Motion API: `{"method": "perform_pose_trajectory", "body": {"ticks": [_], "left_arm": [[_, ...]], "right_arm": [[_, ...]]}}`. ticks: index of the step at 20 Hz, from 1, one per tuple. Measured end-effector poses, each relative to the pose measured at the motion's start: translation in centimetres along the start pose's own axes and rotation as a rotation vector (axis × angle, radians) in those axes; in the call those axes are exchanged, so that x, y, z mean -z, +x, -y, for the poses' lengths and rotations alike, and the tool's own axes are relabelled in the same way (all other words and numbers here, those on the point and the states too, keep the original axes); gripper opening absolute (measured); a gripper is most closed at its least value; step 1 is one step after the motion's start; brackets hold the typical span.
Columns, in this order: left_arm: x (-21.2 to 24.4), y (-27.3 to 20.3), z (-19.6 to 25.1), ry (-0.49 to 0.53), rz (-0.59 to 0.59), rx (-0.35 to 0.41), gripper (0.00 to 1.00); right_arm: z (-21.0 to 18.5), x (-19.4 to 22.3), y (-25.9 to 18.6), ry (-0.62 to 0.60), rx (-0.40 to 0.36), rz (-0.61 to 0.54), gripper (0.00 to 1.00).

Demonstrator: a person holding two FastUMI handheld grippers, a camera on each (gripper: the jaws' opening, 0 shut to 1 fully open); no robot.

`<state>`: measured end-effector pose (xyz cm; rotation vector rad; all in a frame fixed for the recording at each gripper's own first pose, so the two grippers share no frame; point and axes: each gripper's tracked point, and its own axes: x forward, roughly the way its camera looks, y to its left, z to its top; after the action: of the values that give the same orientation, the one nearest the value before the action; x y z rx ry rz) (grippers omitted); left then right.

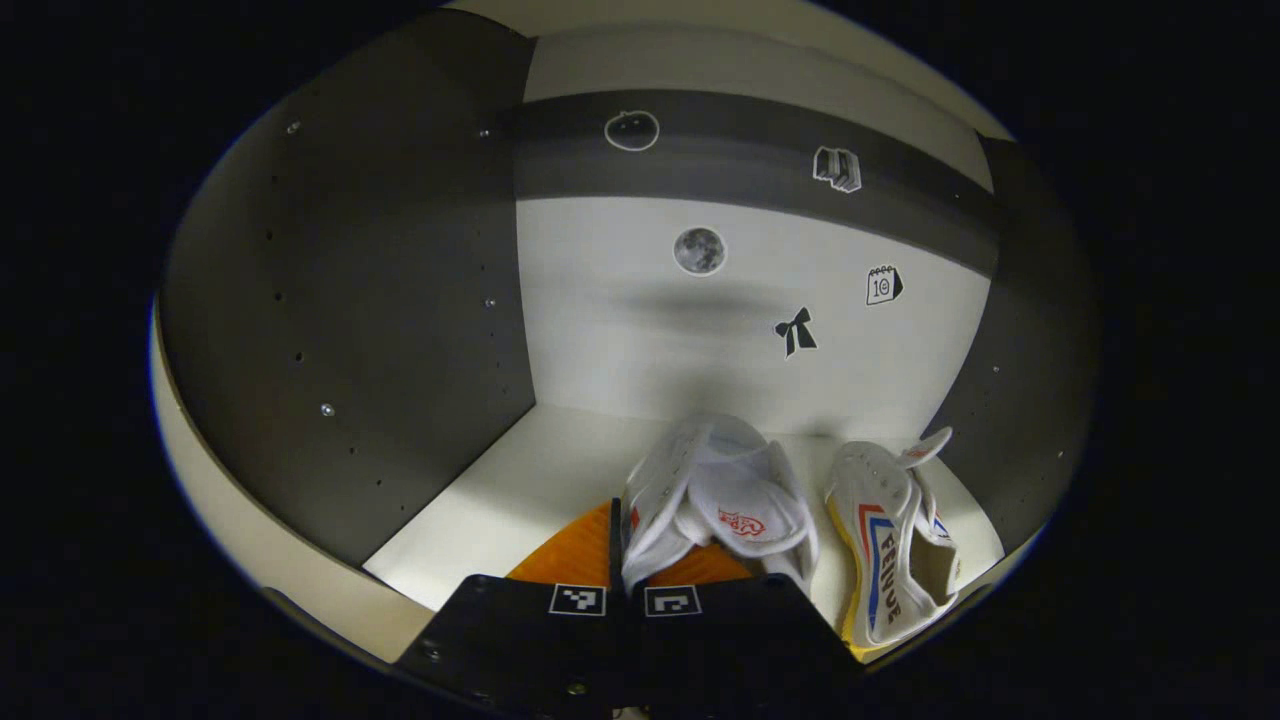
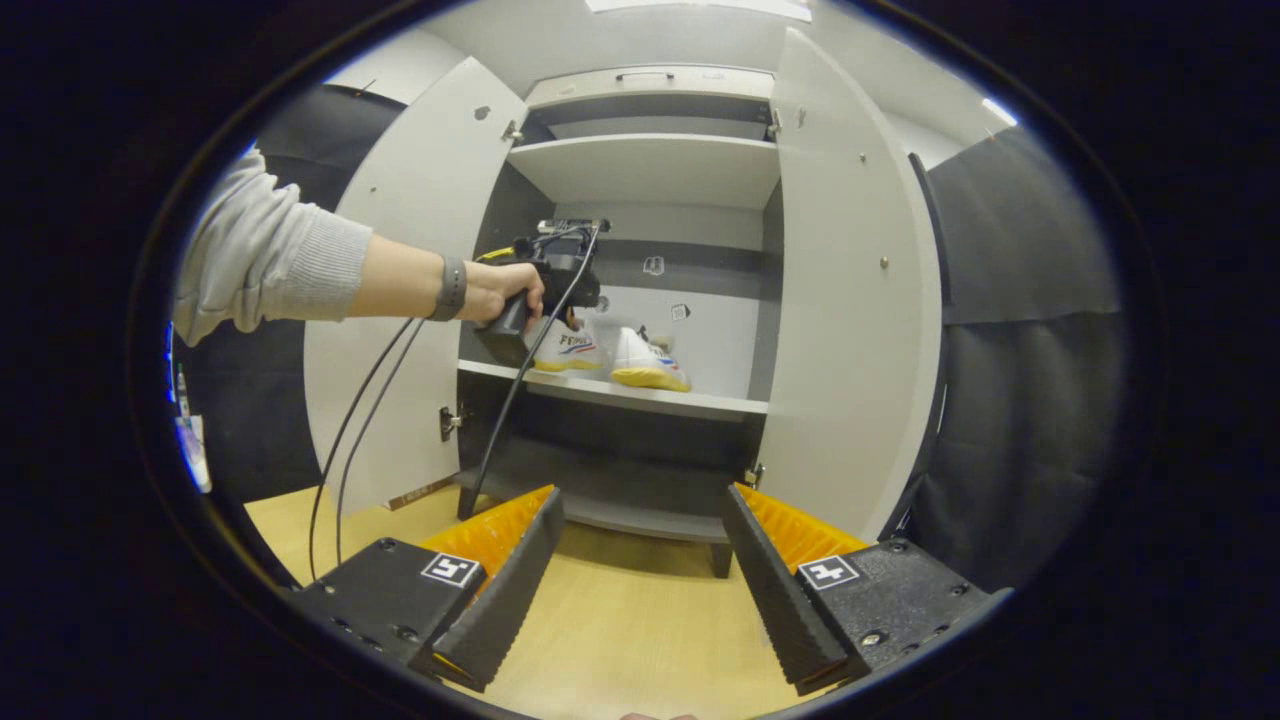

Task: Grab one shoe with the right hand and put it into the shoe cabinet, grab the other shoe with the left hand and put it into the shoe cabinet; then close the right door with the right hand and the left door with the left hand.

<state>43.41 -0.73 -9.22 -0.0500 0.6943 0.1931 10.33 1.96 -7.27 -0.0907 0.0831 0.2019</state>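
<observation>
At the bottom centre of the left gripper view, the left gripper (image 1: 628, 590) is nearly closed, pinching the collar of a white shoe (image 1: 720, 500) on the cabinet shelf (image 1: 520, 490). The other shoe (image 1: 895, 545) lies just right of it. Both look light and soft-walled, so the heel collar probably suits a pinch. In the right gripper view, the right gripper (image 2: 640, 590) gapes wide, empty, low before the right door (image 2: 850, 300).

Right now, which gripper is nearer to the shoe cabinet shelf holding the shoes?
Left. The left gripper is inside, over the shelf; the right gripper hangs outside.
</observation>
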Motion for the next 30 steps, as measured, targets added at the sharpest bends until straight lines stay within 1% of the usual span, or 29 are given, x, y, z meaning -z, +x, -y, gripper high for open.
{"method": "perform_pose_trajectory", "body": {"ticks": [1, 2, 3, 4, 5, 6, 7, 9, 10, 11, 12, 13, 14, 15, 18, 20, 23, 25, 26, 27, 28, 30], "left_arm": [[0.3, 0.2, 0.2, -0.007, -0.018, 0.005, 0.02], [0.3, 0.3, 0.1, -0.019, -0.024, 0.002, 0.07], [-0.1, 0.6, 0.0, -0.029, -0.009, 0.006, 0.18], [0.2, 0.3, 0.3, -0.041, -0.028, 0.014, 0.18], [0.1, 0.2, -0.1, -0.037, -0.028, 0.005, 0.25], [0.3, 0.1, -0.2, -0.035, -0.033, 0.008, 0.43], [0.1, -0.2, -0.1, -0.029, -0.024, 0.02, 0.33], [0.0, -1.0, 0.0, -0.021, -0.01, 0.047, 0.38], [-0.1, -1.6, 0.0, -0.013, 0.001, 0.055, 0.39], [-0.1, -2.2, 0.1, -0.002, 0.016, 0.065, 0.55], [0.0, -3.2, 0.1, 0.009, 0.029, 0.074, 0.39], [-0.3, -4.3, -0.1, 0.026, 0.066, 0.076, 0.55], [-0.6, -5.2, -0.2, 0.04, 0.101, 0.086, 0.39], [-0.6, -6.5, -0.3, 0.055, 0.135, 0.092, 0.43], [0.0, -11.4, -1.1, 0.084, 0.248, 0.109, 0.43], [1.0, -15.4, -1.3, 0.075, 0.341, 0.151, 0.42], [4.3, -21.1, -2.9, 0.079, 0.463, 0.17, 0.41], [7.7, -24.4, -3.7, 0.055, 0.508, 0.188, 0.41], [9.9, -25.6, -4.2, 0.04, 0.512, 0.192, 0.54], [11.9, -26.7, -4.6, 0.026, 0.51, 0.199, 0.41], [13.9, -28.0, -4.7, 0.019, 0.506, 0.213, 0.41], [16.7, -29.8, -6.1, 0.022, 0.503, 0.193, 0.39]], "right_arm": [[0.0, 0.1, 0.1, 0.001, 0.001, -0.002, 1.0], [0.0, 0.2, 0.2, 0.002, 0.002, -0.004, 1.0], [-0.1, 0.1, 0.3, 0.002, 0.001, -0.005, 1.0], [-0.1, 0.1, 0.3, 0.002, 0.001, -0.005, 1.0], [-0.3, 0.1, 0.5, 0.003, -0.001, -0.004, 1.0], [-0.4, 0.0, 0.5, 0.005, -0.005, -0.003, 1.0], [-0.6, -0.2, 0.6, 0.007, -0.008, 0.003, 1.0], [-0.9, -0.1, 0.7, 0.008, -0.016, 0.006, 1.0], [-1.1, -0.2, 0.7, 0.01, -0.021, 0.005, 1.0], [-1.4, -0.2, 0.7, 0.013, -0.027, 0.006, 1.0], [-1.6, -0.4, 0.7, 0.018, -0.032, 0.011, 1.0], [-1.7, -0.5, 0.6, 0.022, -0.036, 0.016, 1.0], [-1.8, -0.7, 0.4, 0.025, -0.038, 0.021, 1.0], [-2.0, -0.7, 0.3, 0.028, -0.043, 0.024, 1.0], [-2.3, -0.8, -0.4, 0.035, -0.052, 0.024, 1.0], [-2.2, -1.2, -1.4, 0.035, -0.051, 0.031, 1.0], [-1.8, -1.5, -3.0, 0.041, -0.045, 0.031, 1.0], [-1.3, -1.7, -4.0, 0.053, -0.034, 0.029, 1.0], [-1.0, -1.7, -4.5, 0.058, -0.027, 0.024, 1.0], [-0.6, -1.7, -5.0, 0.066, -0.02, 0.022, 1.0], [-0.4, -1.9, -5.6, 0.073, -0.016, 0.021, 1.0], [0.6, -2.6, -6.8, 0.084, 0.004, 0.024, 1.0]]}}
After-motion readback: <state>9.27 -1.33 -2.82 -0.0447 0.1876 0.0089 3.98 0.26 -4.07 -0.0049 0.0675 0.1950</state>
